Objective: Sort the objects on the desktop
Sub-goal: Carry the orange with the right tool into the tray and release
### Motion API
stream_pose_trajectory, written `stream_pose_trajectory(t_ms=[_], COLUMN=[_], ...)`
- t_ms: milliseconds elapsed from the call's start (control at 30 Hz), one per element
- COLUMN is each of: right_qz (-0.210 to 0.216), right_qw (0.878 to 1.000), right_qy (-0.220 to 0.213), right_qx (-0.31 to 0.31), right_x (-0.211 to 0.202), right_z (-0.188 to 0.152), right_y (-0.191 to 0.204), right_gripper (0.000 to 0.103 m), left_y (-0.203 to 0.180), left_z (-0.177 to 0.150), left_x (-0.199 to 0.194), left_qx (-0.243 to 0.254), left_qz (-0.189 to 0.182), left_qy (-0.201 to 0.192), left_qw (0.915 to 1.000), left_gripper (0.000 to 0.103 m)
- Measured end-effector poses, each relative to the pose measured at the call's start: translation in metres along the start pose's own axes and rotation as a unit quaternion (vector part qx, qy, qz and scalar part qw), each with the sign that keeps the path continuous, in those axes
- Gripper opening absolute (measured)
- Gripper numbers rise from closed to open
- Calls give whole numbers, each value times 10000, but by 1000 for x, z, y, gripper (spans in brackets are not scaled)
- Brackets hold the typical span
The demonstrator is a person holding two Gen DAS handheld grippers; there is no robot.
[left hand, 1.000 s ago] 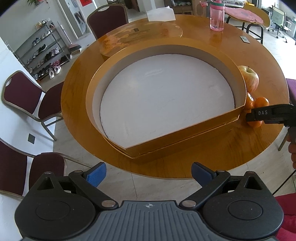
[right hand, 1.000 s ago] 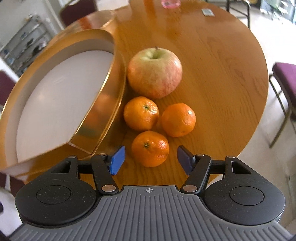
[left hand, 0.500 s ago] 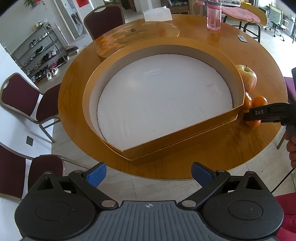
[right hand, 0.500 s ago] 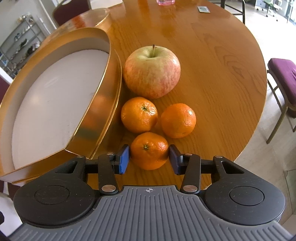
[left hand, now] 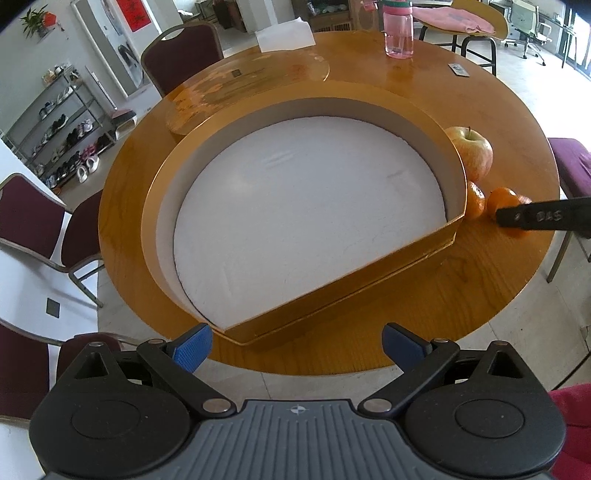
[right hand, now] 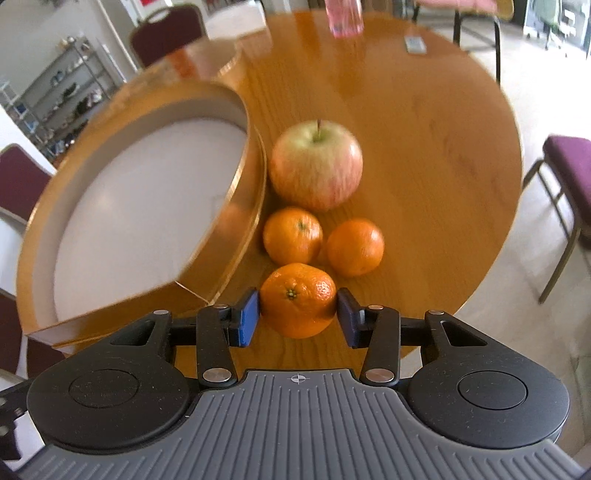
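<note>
Right gripper (right hand: 298, 314): ribbed grey body, black linkage arms, blue rubber pads; its jaws have just been closing and now clamp one mandarin from both sides.
Held mandarin (right hand: 298, 300): round, pitted glossy orange peel, green stem scar facing the camera; pads press its left and right flanks, near the table's front edge.
Left gripper (left hand: 297, 347): same build, blue textured pads spread wide with nothing between them, hanging over the table's near rim in front of the box.
Table (right hand: 424, 122): round, varnished honey-coloured wood with visible grain.
Loose mandarins: two lie just beyond the held one, side by side and almost touching; the left mandarin (right hand: 292, 235) sits against the box wall, the right mandarin (right hand: 355, 246) stands free.
Apple (right hand: 316, 164): large, smooth, yellow-green streaked with red, stem up, just behind the two mandarins and beside the box.
Box (left hand: 332, 284): shallow, half-round with one straight side, shiny gold wall, matt white floor, nothing inside.
Lid (left hand: 243, 92): flat, glossy gold, lying behind the box.
Bottle (left hand: 398, 31): pink translucent plastic, upright at the table's far side.
</note>
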State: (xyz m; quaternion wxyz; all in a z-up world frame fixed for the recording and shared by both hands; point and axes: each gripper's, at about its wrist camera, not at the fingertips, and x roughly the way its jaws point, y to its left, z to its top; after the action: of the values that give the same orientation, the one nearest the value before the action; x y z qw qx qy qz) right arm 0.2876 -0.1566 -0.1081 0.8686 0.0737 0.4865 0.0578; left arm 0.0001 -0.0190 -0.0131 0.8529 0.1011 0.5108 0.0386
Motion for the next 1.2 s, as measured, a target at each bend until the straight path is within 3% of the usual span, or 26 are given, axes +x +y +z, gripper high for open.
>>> stream_pose_trajectory(t_ms=[233, 433, 800, 1033, 1200], right_qz=[19, 404, 1153, 1277, 1213], right_qw=[9985, 9929, 9642, 9442, 9388], right_qy=[-457, -635, 29, 252, 392], right_qx=[-303, -917, -2389, -3025, -3199], right_x=[-31, -28, 33, 71, 93], right_z=[22, 48, 45, 33, 32], right_y=[16, 65, 188, 236, 254], right_gripper=[46, 47, 46, 46, 46], left_y=[25, 62, 112, 122, 125], left_z=[-1, -13, -37, -37, -39], left_x=[3, 7, 17, 21, 22], left_qx=[-454, -1144, -2003, -2057, -2060], left_qz=[54, 258, 658, 687, 715], left_qy=[-64, -17, 274, 347, 398], left_qw=[9989, 9931, 9771, 9756, 9751], left_gripper=[100, 100, 100, 100, 100])
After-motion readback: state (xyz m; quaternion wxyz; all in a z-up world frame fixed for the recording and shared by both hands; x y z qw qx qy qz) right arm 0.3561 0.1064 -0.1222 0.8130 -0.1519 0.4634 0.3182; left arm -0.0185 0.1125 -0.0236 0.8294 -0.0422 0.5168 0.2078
